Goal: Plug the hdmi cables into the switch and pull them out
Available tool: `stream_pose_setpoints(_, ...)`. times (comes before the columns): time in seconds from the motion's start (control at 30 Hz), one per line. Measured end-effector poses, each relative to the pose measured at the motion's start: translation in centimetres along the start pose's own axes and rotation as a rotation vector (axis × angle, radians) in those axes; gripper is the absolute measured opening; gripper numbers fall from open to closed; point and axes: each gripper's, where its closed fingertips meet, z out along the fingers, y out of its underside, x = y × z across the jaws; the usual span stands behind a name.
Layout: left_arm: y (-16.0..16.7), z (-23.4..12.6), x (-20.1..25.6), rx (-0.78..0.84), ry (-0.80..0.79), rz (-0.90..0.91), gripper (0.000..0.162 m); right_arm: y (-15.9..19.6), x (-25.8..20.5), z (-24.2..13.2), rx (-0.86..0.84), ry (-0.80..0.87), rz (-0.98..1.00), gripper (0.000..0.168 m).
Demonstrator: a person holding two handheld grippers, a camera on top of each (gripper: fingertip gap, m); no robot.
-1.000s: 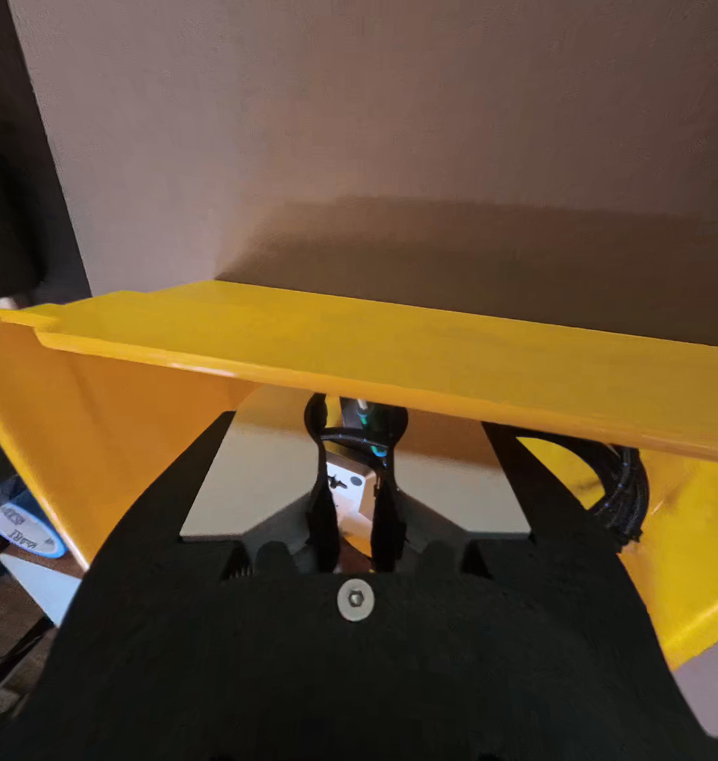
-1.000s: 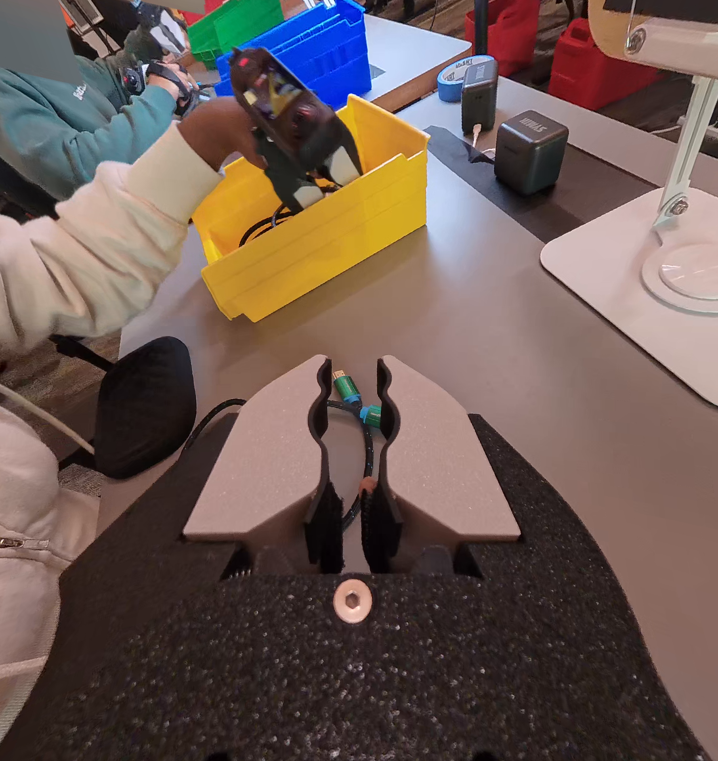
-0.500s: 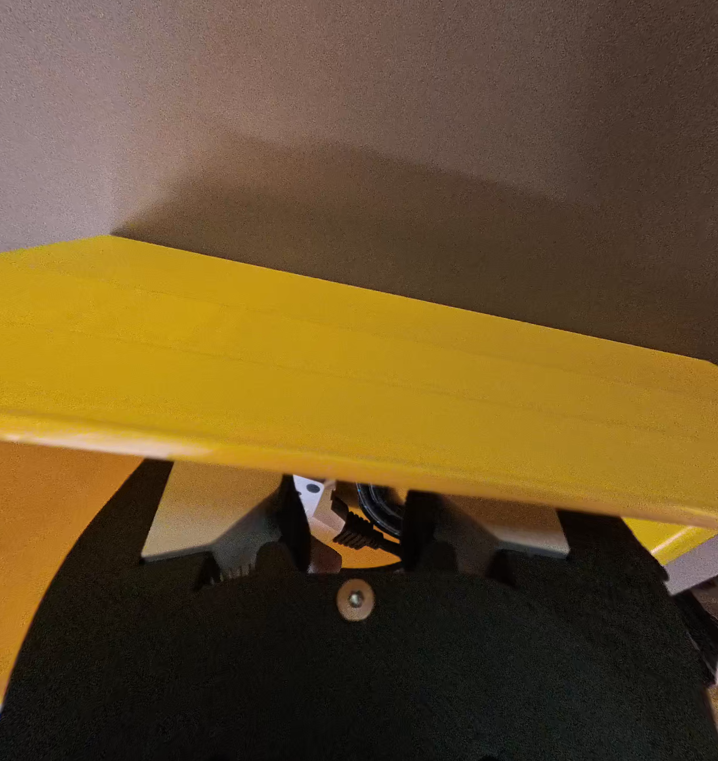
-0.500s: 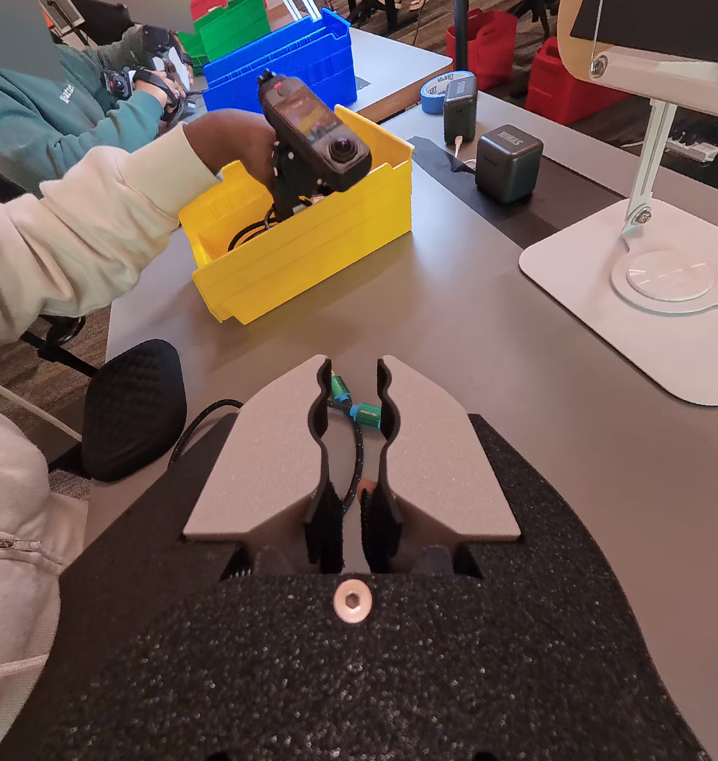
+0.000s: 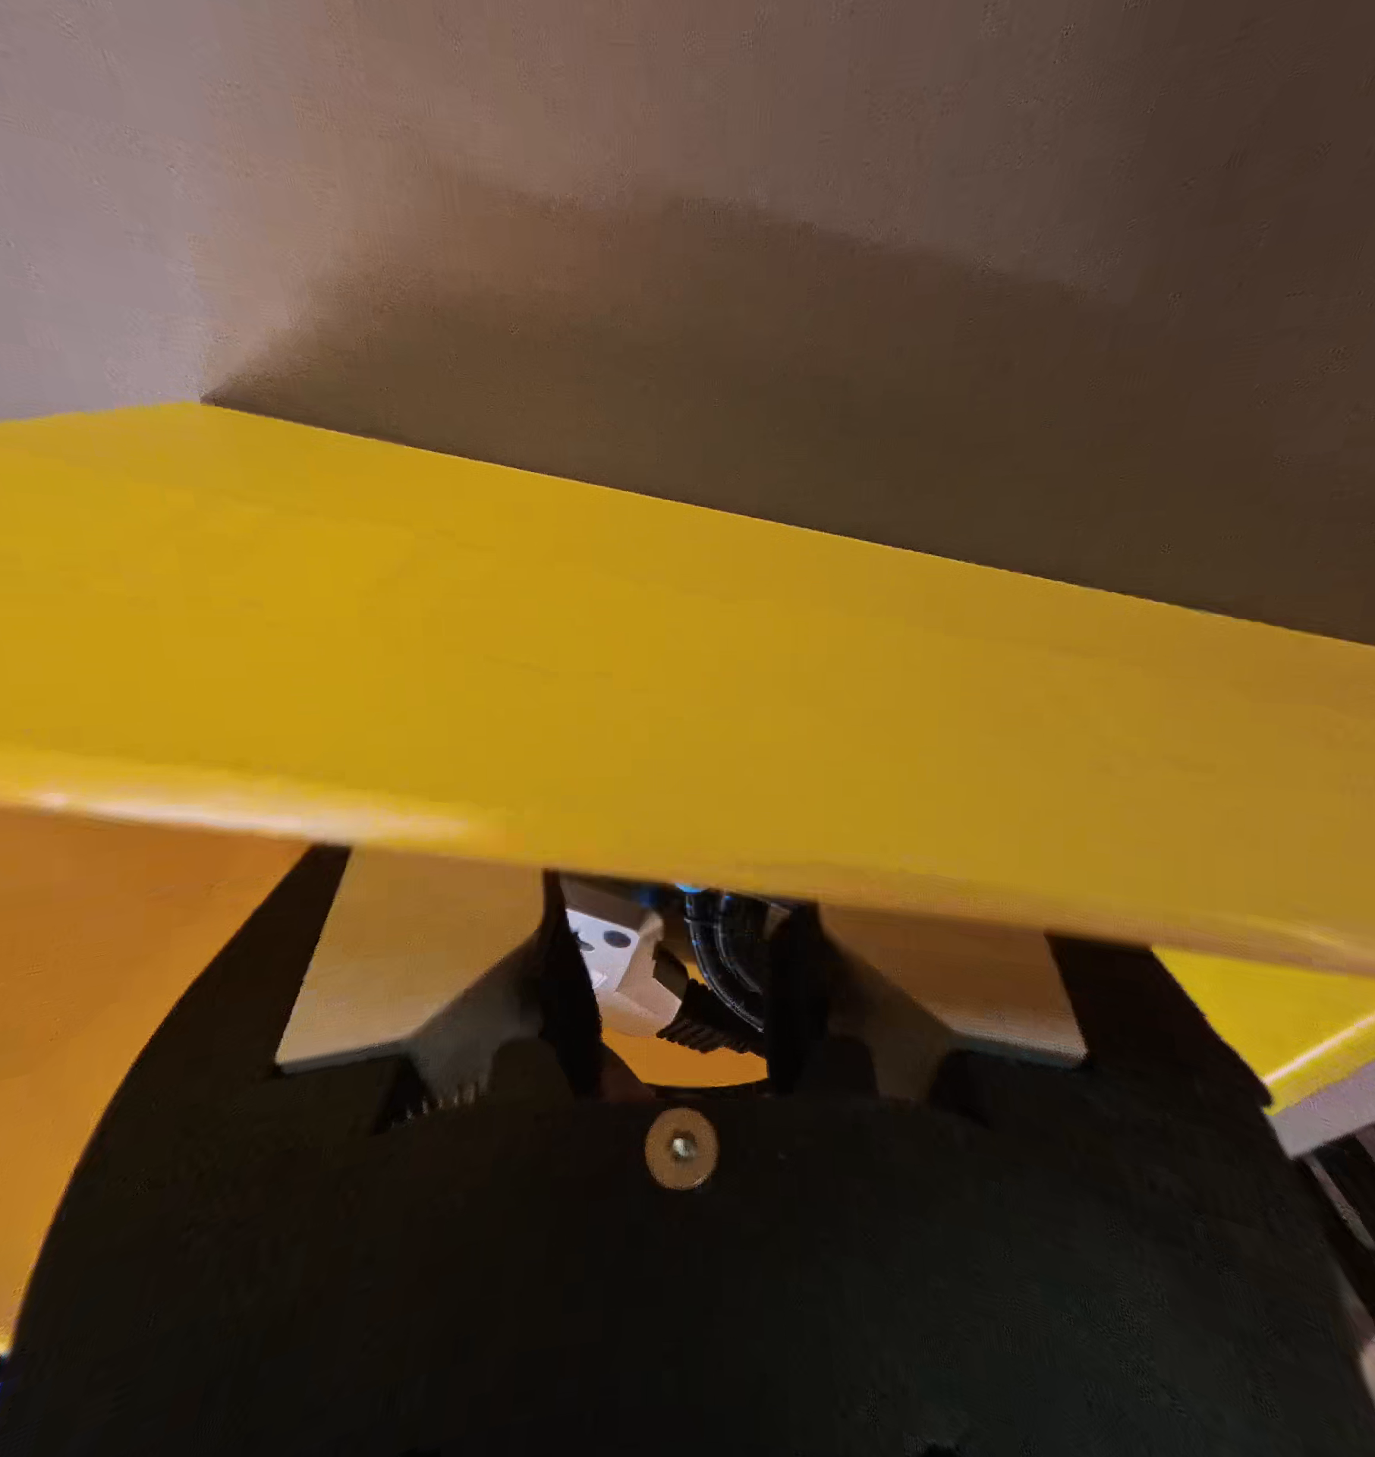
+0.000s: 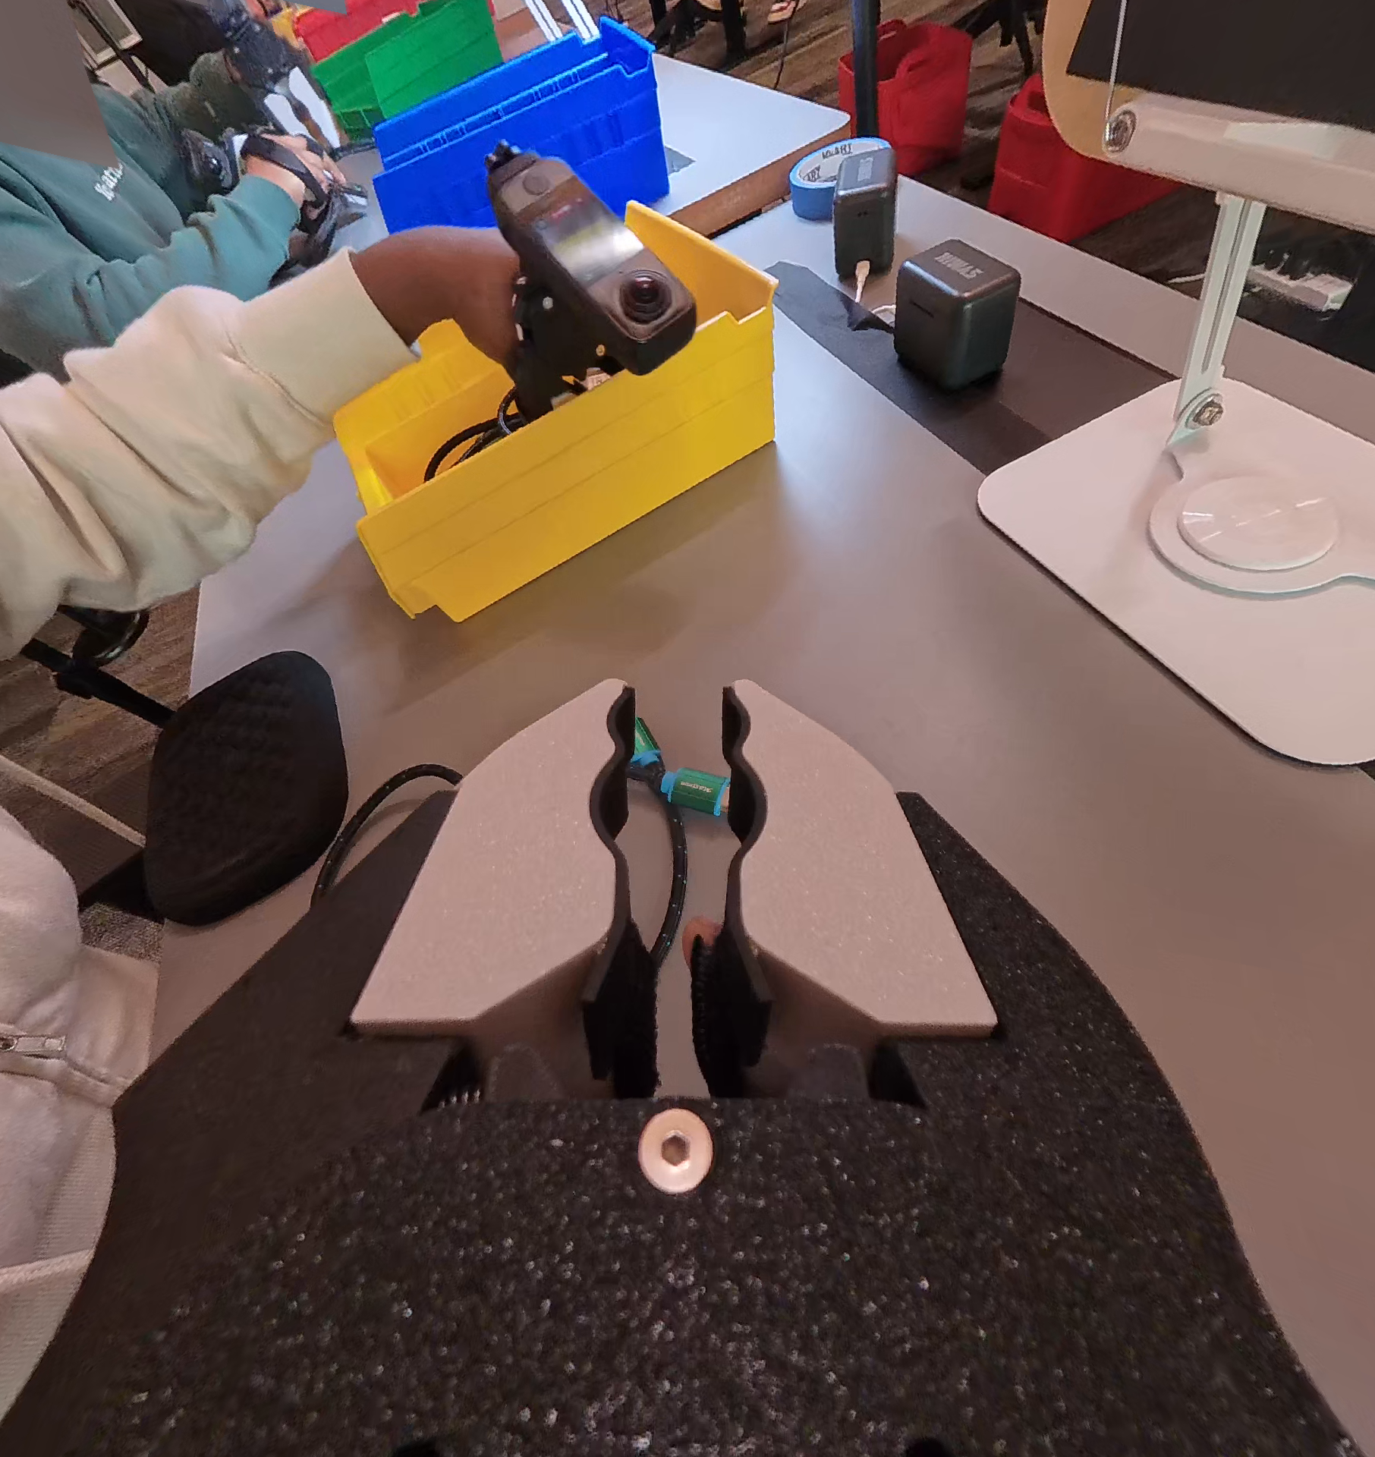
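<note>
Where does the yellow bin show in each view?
Left wrist view: yellow bin, its wall across the middle, close up, hiding the fingertips.
Right wrist view: yellow bin, upper centre-left on the table.
Shared landmark: the black cable inside it.

Things on and around the grey table

A yellow bin (image 6: 582, 481) sits on the grey table (image 6: 866, 631), and a blue bin (image 6: 527, 134) stands behind it with a green bin (image 6: 400, 71) farther back. Near the far edge are a roll of blue tape (image 6: 814, 177) and two dark boxes, a tall one (image 6: 864, 209) and a square one (image 6: 956, 315), on a black strip (image 6: 1063, 394). A white stand (image 6: 1220, 552) rests on the right. Red bags (image 6: 905, 87) sit on the floor behind. A black chair seat (image 6: 243, 788) is just beside the table on the left.
</note>
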Motion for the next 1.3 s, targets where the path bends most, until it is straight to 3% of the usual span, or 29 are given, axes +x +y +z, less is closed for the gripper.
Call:
stream_pose_setpoints(0.03, -0.1, -0.2, 0.0, 0.042, -0.023, 0.008, 0.067, -0.1, 0.0, -0.1, 0.004, 0.001, -0.001, 0.021)
stream_pose_setpoints(0.17, -0.6, -3.8, -0.2, 0.362, -0.135, -0.058, 0.067, -0.4, 0.0, -0.5, 0.021, 0.004, -0.003, 0.021)
stream_pose_setpoints(0.37, 0.3, -12.8, -0.1, 1.047, -0.299, -0.223, 0.067, -0.9, -1.1, -0.1, 0.026, -0.018, -0.028, 0.021)
stream_pose_setpoints(0.53, 0.9, -20.2, 1.7, 1.616, -0.346, -0.317, 0.067, -2.0, -3.2, 0.7, 0.063, -0.067, -0.102, 0.021)
stream_pose_setpoints(0.67, 2.1, -27.1, 4.1, 2.164, -0.207, -0.386, 0.067, -4.1, -6.3, 1.3, 0.181, -0.135, -0.238, 0.024)
stream_pose_setpoints(0.8, 2.4, -32.3, 7.1, 2.581, 0.121, -0.348, 0.066, -6.9, -9.1, 1.3, 0.369, -0.082, -0.435, 0.036)
stream_pose_setpoints(0.87, 1.6, -33.7, 8.0, 2.677, 0.281, -0.348, 0.066, -8.1, -10.5, 1.2, 0.469, -0.039, -0.524, 0.039)
stream_pose_setpoints(1.07, -1.5, -35.6, 9.2, 2.75, 0.515, -0.403, 0.066, -9.3, -12.8, 1.5, 0.549, 0.036, -0.659, 0.04)
stream_pose_setpoints(1.3, -6.3, -37.4, 10.6, 2.783, 0.592, -0.458, 0.066, -10.8, -14.8, 1.1, 0.657, 0.095, -0.659, 0.045)
